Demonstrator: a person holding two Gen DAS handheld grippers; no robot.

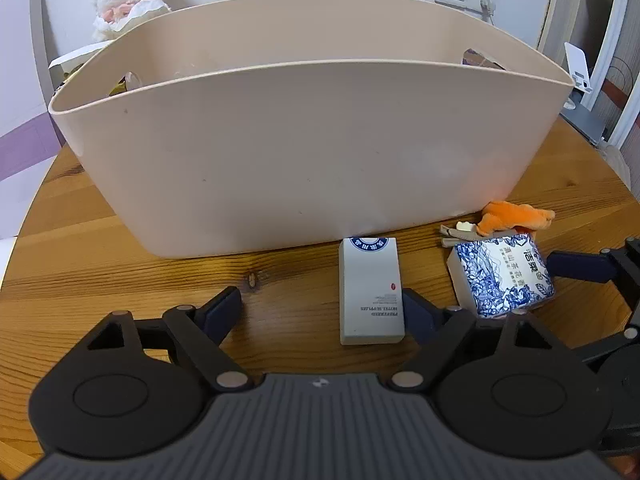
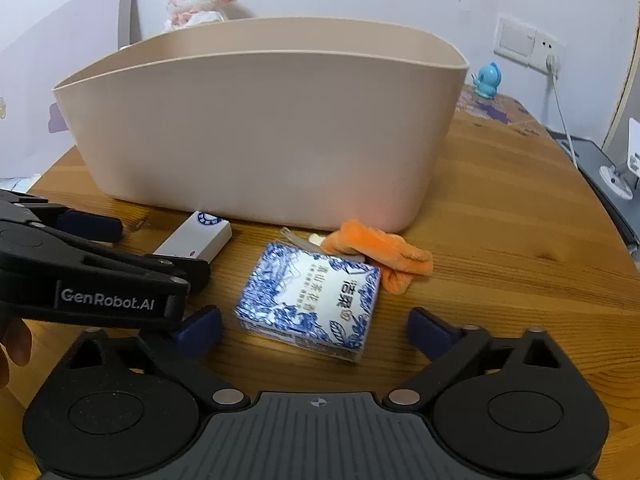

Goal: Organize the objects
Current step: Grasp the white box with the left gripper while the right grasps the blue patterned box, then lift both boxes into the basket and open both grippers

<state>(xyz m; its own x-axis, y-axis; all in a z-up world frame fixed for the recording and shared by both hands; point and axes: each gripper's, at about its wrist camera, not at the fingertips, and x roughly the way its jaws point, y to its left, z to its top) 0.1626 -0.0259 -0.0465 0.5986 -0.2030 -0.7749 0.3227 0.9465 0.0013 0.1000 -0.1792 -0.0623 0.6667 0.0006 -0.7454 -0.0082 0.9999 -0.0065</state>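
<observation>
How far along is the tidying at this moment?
Barely started, by the look of it. The beige bin already holds something at its left end, unidentifiable. Both grippers, left and right, are open and empty. Still on the table: white box, blue-patterned pack, orange plush toy.

— What's in front of us?

— A big beige basket (image 1: 280,160) standing upright on the wood. Just before its wall I see a white box (image 1: 370,292) lying flat, blue emblem toward the basket.

— And to my side?

— A blue-and-white patterned packet (image 2: 310,300) lying flat, with an orange plush toy (image 2: 380,252) beside it, near the basket's foot.
</observation>
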